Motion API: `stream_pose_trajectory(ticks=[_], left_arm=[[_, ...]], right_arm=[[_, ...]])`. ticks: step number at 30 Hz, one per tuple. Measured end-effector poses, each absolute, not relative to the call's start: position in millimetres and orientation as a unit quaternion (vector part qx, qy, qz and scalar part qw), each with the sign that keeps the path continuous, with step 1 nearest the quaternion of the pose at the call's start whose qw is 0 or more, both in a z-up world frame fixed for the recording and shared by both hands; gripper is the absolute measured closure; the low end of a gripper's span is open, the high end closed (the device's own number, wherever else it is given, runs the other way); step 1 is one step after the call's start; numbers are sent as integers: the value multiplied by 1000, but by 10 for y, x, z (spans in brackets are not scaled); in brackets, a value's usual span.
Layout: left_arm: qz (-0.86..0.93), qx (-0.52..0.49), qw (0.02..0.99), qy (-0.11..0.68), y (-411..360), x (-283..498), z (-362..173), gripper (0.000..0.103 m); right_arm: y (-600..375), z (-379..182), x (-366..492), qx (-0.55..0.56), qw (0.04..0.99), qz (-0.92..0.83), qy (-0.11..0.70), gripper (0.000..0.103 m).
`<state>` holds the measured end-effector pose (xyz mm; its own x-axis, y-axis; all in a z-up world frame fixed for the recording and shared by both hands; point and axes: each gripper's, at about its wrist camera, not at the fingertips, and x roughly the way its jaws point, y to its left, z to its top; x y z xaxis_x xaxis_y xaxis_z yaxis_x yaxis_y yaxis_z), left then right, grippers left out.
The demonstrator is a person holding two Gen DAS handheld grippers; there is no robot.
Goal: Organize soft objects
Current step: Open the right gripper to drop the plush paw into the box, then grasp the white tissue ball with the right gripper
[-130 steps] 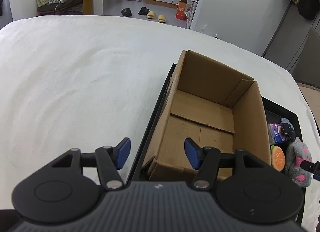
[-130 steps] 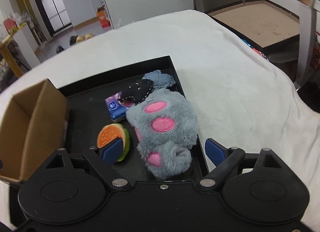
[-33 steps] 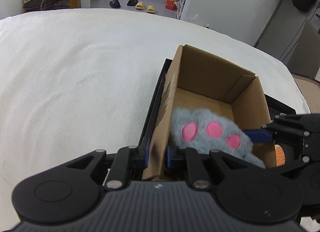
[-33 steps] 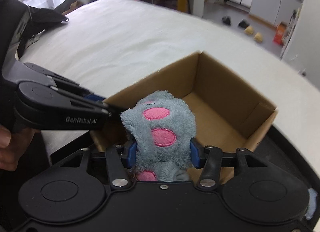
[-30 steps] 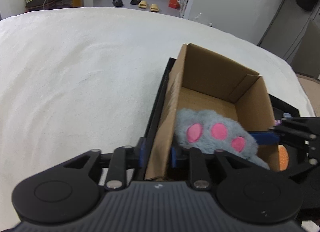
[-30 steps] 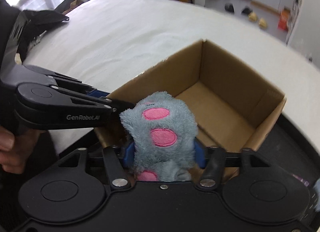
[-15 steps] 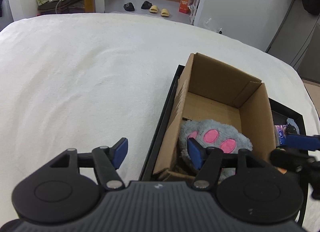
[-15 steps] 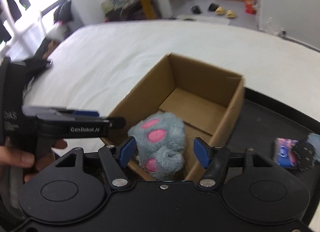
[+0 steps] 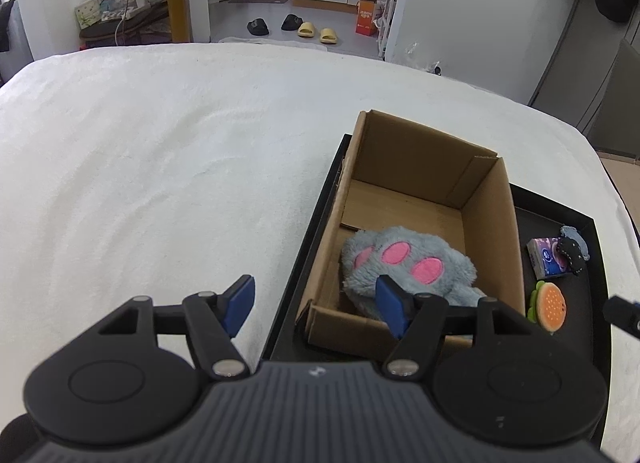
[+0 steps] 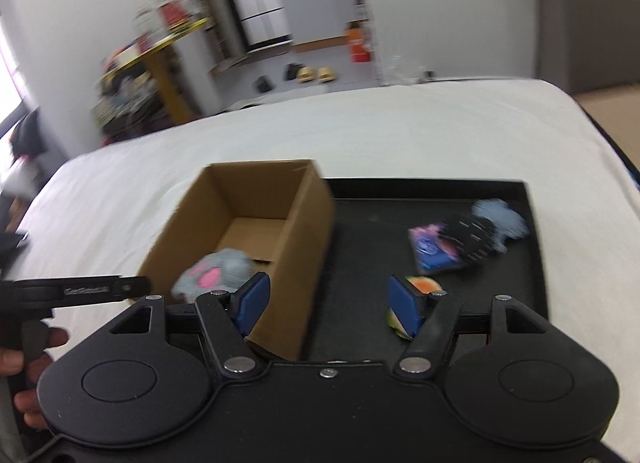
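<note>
so far one item boxed: grey paw plush [image 9: 404, 263] lying inside cardboard box [image 9: 494, 215], at the near end of the floor, pink pads up, right ahead of the left gripper [image 9: 316, 305]. left gripper released, jaws apart, nothing between them; near box wall and tray rim seen through the gap, right pad overlapping the plush in view only, contact not judged. right gripper [image 10: 330, 305] also empty, jaws opening, straddling the near right corner of the box in the blurred right wrist view; plush visible past its left finger, no pad on it.

remaining on black tray [image 9: 588, 287], outside the box, off to the right of the left gripper: burger-shaped toy [image 9: 550, 305] closest, purple tissue pack [image 9: 546, 257] farther ahead, dark spotted plush [image 9: 570, 253] leaning on the pack with a pale blue fuzzy bit behind it. same three seen ahead and right of the right gripper: burger toy just past its right finger, pack and dark plush farther out.

judged roughly a quarter done: one of four in, three left. far half of box floor bare, room likely enough. burger toy judged easiest next for the right gripper.
</note>
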<state>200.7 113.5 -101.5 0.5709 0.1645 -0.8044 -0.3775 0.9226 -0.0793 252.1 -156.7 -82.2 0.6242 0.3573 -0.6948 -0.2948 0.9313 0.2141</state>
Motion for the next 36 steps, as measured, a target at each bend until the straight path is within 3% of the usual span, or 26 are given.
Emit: stream_pose_trajectory(ticks=[14,18,36], left_arm=[[162,-96,878,440,937,1927,-983,38],[165,-92,877,442,904,1918,-1003,38],[170,-57,878,444,767,2044,-1069,37]], right_arm=[[-1904,-1146,2152,87,912,112,384,32],[-1935,-1239,2028,86,918,80,379,26],[-2110,-1844,1968,65,899,-69,428,27]])
